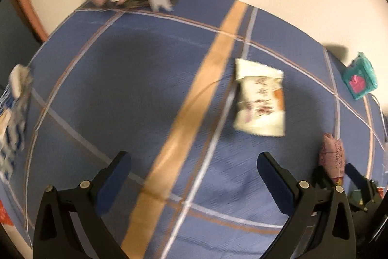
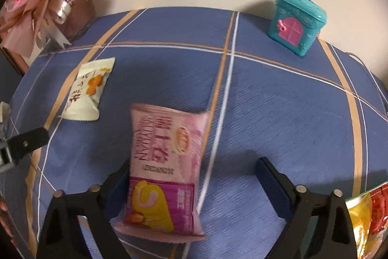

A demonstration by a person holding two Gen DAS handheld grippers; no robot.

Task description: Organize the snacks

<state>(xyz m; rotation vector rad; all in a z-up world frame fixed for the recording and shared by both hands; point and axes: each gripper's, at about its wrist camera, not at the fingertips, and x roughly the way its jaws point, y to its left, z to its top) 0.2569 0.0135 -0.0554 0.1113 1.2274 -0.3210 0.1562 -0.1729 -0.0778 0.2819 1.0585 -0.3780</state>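
Overhead, both hand-held grippers gape wide: right hand-held gripper [image 2: 194, 176] straddles pink snack bag [image 2: 165, 166] (unpinched); teal box [image 2: 297, 23] shut.

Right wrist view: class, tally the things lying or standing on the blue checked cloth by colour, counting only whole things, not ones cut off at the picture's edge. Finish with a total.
Pink snack packet: 1
White snack packet: 1
Teal box with a pink door: 1
Total: 3
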